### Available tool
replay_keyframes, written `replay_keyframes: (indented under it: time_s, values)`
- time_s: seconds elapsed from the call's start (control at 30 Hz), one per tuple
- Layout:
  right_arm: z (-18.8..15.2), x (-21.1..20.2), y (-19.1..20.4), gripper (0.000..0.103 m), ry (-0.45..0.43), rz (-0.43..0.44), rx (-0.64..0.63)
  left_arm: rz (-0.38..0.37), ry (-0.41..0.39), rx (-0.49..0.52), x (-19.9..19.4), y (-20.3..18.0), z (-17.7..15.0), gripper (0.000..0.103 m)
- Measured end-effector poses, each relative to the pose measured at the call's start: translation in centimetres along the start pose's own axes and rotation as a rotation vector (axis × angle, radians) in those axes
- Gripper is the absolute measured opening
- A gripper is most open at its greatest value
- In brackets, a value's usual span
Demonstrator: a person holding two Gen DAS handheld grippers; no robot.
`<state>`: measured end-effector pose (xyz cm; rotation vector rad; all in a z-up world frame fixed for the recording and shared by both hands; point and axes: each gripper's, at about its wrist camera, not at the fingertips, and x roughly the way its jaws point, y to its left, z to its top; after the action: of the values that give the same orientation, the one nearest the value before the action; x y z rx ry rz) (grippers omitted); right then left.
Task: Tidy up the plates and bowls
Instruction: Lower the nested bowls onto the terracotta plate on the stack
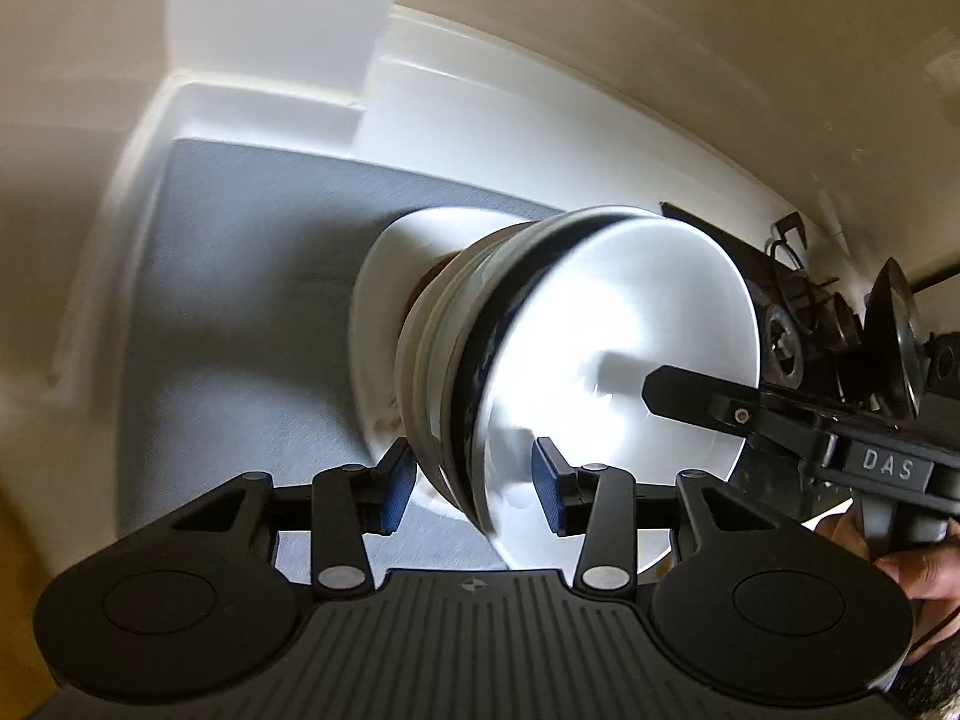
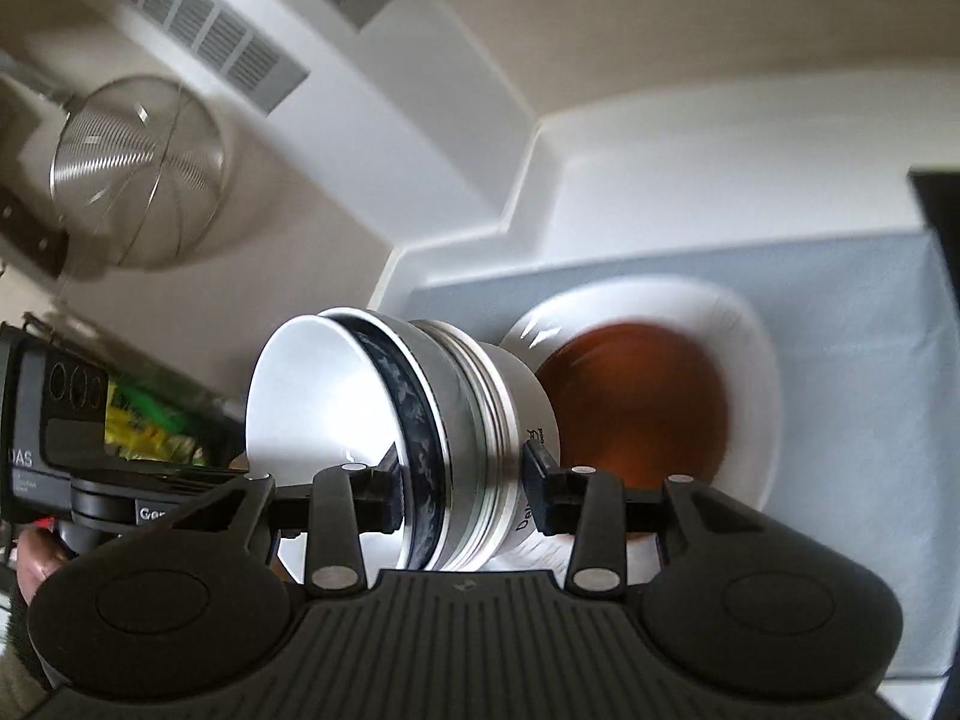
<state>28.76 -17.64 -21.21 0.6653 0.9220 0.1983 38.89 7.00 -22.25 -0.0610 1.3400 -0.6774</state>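
Note:
A stack of nested white bowls [image 1: 540,360], one with a dark blue patterned band, lies on its side over a white plate [image 1: 384,276] holding a brown dish. My left gripper [image 1: 474,483] straddles the stack's rim, blue pads on both sides. In the right wrist view the same stack [image 2: 420,420] sits between my right gripper's [image 2: 462,480] fingers, in front of the white plate [image 2: 750,360] and brown dish [image 2: 642,402]. My right gripper also shows in the left wrist view [image 1: 672,396], one finger inside the top bowl.
A grey liner [image 1: 240,300] covers the white shelf floor, with white walls [image 1: 450,120] behind. In the right wrist view a metal mesh strainer [image 2: 138,174] and a vent grille [image 2: 198,18] are at upper left.

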Motion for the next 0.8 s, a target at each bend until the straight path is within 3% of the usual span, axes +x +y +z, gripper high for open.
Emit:
replay_keyframes:
  time_s: [0.2, 0.4, 0.8]
  values:
    - [1.6, 0.7, -2.6, 0.043, -0.032, -0.025, 0.029, 0.014, 0.020, 0.008, 2.3, -0.7, 2.6, 0.045]
    - [2.1, 2.8, -4.7, 0.042, -0.008, -0.062, 0.082, 0.023, 0.080, -0.036, 5.3, -0.5, 4.6, 0.045]
    - [0.9, 5.3, -6.9, 0.042, 0.011, -0.091, 0.153, 0.060, 0.105, -0.055, 8.6, -0.6, 5.2, 0.045]
